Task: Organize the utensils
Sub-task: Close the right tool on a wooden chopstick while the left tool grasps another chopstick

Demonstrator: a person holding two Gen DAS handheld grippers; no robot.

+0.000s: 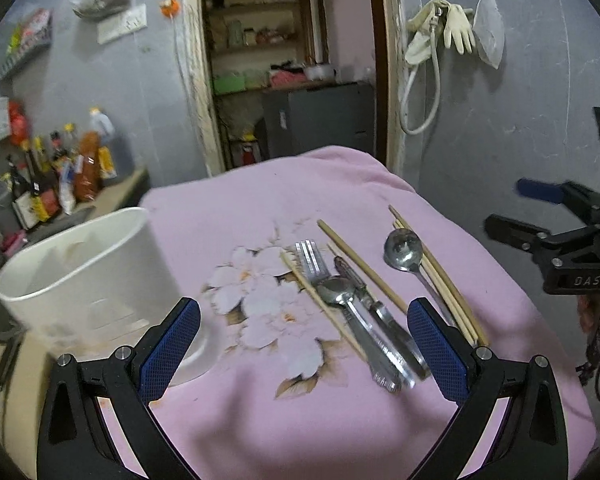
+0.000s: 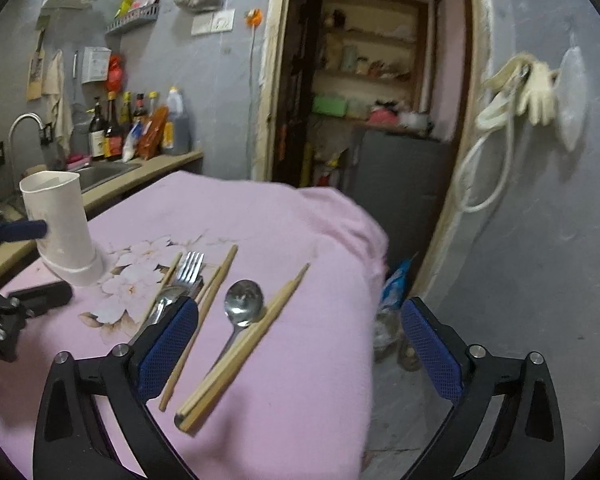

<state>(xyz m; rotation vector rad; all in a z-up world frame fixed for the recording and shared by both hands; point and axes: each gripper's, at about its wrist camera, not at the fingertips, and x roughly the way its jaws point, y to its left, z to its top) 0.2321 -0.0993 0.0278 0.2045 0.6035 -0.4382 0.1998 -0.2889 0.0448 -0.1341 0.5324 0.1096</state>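
Observation:
A white utensil holder (image 1: 88,276) stands on the pink flowered cloth (image 1: 260,208) at the left; it also shows in the right wrist view (image 2: 62,224). Utensils lie loose on the cloth: a fork (image 1: 316,268), a spoon (image 1: 340,296), a knife (image 1: 372,304), a second spoon (image 1: 402,250) and several wooden chopsticks (image 1: 360,264). My left gripper (image 1: 304,344) is open and empty, low over the cloth in front of the utensils. My right gripper (image 2: 300,344) is open and empty above the second spoon (image 2: 244,304) and a chopstick bundle (image 2: 236,360); it also shows in the left wrist view (image 1: 536,216).
A sink (image 2: 100,172) with a tap and several sauce bottles (image 2: 112,128) sit on the counter behind the table at the left. An open doorway (image 2: 372,100) with shelves is behind. The cloth's right edge (image 2: 374,320) drops to the floor. Gloves (image 2: 536,88) hang on the right wall.

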